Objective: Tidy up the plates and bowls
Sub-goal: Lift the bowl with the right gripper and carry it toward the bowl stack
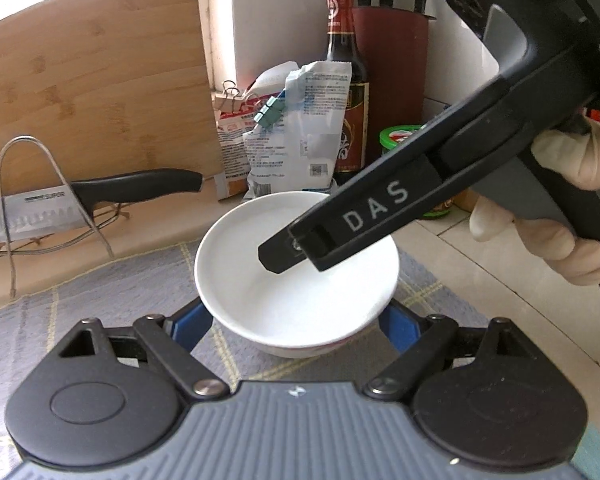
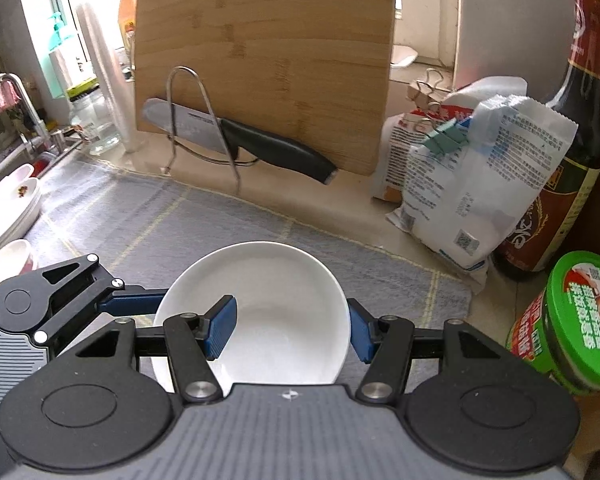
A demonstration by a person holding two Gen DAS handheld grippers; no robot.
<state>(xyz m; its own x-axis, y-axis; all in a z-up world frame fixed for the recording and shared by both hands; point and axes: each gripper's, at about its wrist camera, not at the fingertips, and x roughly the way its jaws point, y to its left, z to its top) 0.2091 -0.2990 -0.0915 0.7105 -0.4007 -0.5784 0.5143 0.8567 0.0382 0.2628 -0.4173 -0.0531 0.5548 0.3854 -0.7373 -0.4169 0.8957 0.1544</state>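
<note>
A: You've got the white bowl [image 2: 268, 312] sitting upright on the grey mat [image 2: 172, 232], dead centre in front of both tools.

B: Which is closer?

A: Right gripper [image 2: 292, 328], I'd say. One blue finger is inside the bowl over the left rim, the other outside its right wall. Jaws spread, not pinching anything yet.

B: And the left gripper [image 1: 296, 320]?

A: Wide apart too, blue pads either side of the bowl's base, low on the near side. No clamp visible; can't tell if it touches.

B: So the key relation?

A: Bowl lies straight ahead of both tools, between the fingers. It's round, so no long axis to line up w/. Your right tool comes down steep over the far rim in left-wrist view.

B: Where's it going?

A: Prob the plate stack [image 2: 8, 212] by the sink, far left of the mat. Just a guess.
</note>
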